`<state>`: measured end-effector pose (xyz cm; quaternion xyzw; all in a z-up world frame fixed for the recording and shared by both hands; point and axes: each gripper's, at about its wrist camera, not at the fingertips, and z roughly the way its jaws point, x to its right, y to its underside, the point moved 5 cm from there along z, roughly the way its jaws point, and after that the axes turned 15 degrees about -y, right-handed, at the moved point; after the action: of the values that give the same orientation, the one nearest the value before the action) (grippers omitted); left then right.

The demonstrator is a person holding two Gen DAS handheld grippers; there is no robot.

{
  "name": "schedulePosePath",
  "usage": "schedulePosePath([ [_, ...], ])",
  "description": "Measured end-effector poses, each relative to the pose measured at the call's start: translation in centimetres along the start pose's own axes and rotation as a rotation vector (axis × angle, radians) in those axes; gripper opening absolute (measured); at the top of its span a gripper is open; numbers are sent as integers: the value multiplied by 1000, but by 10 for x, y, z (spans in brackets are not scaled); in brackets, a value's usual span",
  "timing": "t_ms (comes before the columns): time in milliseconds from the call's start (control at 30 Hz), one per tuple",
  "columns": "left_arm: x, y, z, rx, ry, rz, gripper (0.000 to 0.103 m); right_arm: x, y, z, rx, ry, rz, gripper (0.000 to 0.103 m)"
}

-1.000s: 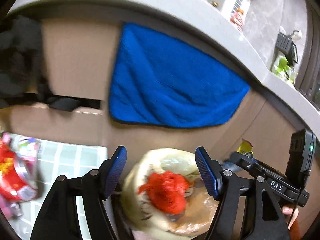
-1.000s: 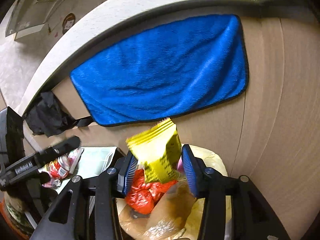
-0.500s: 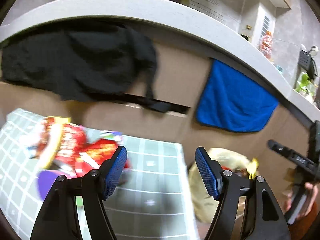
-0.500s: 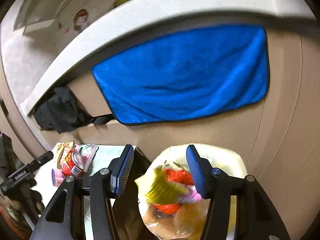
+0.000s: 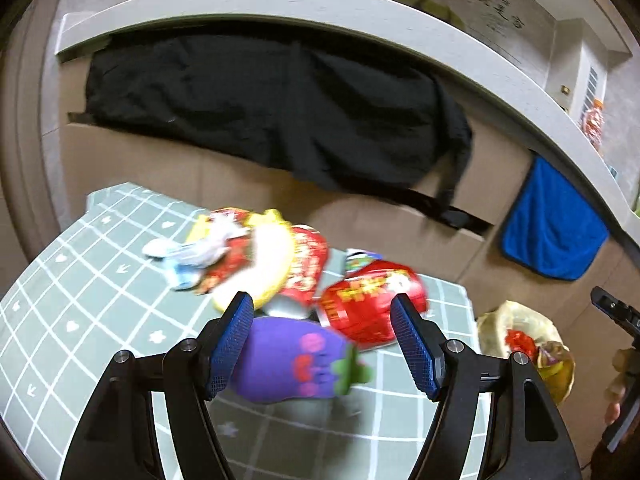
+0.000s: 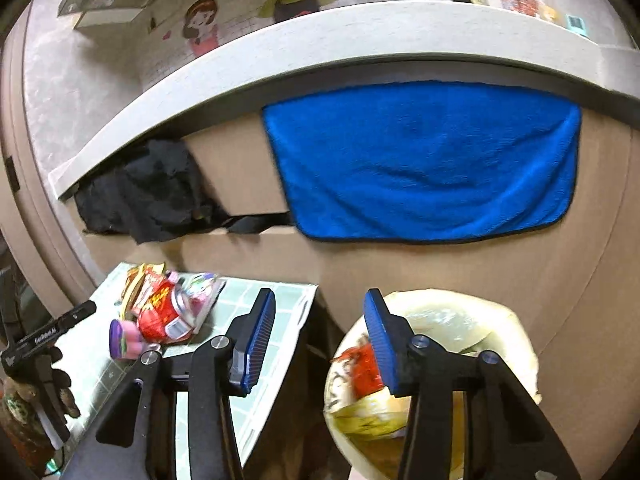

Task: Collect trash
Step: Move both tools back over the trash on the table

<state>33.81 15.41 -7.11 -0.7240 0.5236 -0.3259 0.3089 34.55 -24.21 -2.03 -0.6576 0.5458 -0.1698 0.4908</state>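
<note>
A pile of trash lies on the green checked table (image 5: 80,312): a purple packet (image 5: 296,360), a red packet (image 5: 368,304), a second red packet (image 5: 308,264), a yellow wrapper (image 5: 268,268) and a white-blue wrapper (image 5: 192,252). My left gripper (image 5: 322,344) is open, its jaws on either side of the purple packet. My right gripper (image 6: 318,340) is open and empty above the left rim of the bin (image 6: 500,320), whose bag holds a yellow packet (image 6: 372,416) and red trash (image 6: 360,372). The pile also shows in the right wrist view (image 6: 168,312).
The bin (image 5: 524,344) stands on the floor right of the table. A blue towel (image 6: 424,160) and a black cloth (image 5: 272,108) hang over the cardboard wall (image 5: 132,164) under a white counter edge (image 6: 280,56).
The yellow packet left my right gripper and fell into the bin; the right gripper rose. My left gripper swung left from the bin to the table, over the purple packet.
</note>
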Motion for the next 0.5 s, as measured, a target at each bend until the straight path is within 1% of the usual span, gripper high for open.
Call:
schedulePosePath([
  [67, -13, 1, 1, 2, -8, -13, 71, -15, 4, 6, 0, -9, -22, 43],
  [133, -25, 3, 2, 7, -20, -18, 71, -32, 9, 15, -10, -36, -39, 43],
  [233, -39, 9, 4, -1, -7, -29, 71, -54, 14, 28, -29, -78, -60, 43],
  [367, -46, 22, 11, -67, 38, -36, 71, -81, 24, 52, -86, -140, -83, 43],
  [500, -41, 31, 24, -136, 76, -46, 71, -98, 34, 70, -134, -193, -80, 43],
])
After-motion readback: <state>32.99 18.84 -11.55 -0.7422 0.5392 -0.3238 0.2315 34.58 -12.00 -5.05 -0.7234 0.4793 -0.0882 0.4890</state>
